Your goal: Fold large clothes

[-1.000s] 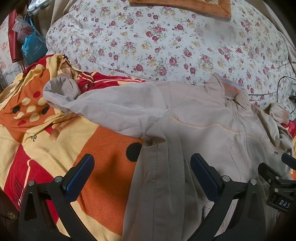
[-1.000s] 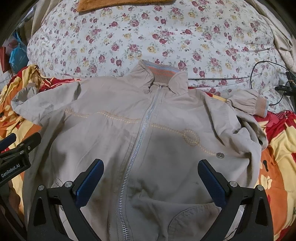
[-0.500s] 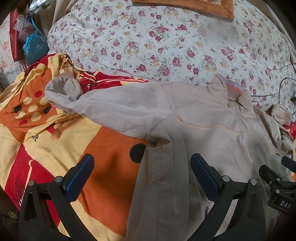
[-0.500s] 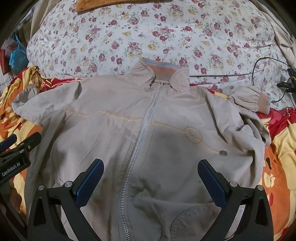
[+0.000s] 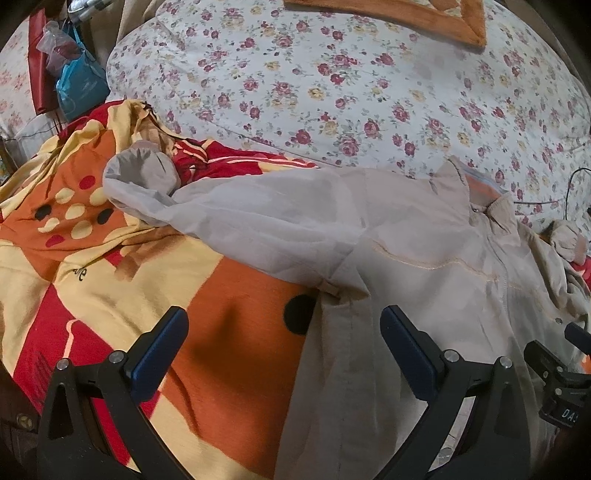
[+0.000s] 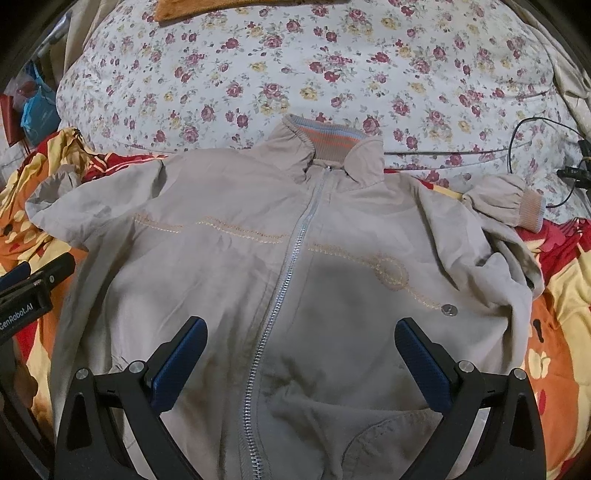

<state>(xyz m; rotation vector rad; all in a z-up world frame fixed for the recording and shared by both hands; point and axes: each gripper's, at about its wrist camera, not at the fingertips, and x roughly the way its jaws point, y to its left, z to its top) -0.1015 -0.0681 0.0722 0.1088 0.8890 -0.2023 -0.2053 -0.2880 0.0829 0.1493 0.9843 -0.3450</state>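
Note:
A beige zip-up jacket (image 6: 303, 266) lies front up on an orange, red and yellow blanket (image 5: 122, 258), collar toward the far side. Its left sleeve (image 5: 229, 210) stretches out to the left, ending in a cuff (image 5: 142, 166). Its right sleeve is bent, with the ribbed cuff (image 6: 517, 206) at the right. My left gripper (image 5: 284, 354) is open and empty above the jacket's left side seam. My right gripper (image 6: 301, 363) is open and empty above the lower front by the zipper (image 6: 291, 258).
A white floral duvet (image 6: 332, 66) is bunched up behind the jacket. A black cable (image 6: 535, 147) lies on it at the right. A blue bag (image 5: 79, 85) and red items sit at the far left. An orange cloth (image 5: 406, 14) lies at the far edge.
Both grippers have drifted slightly forward and left over the jacket. The jacket has not moved, and both grippers stay open.

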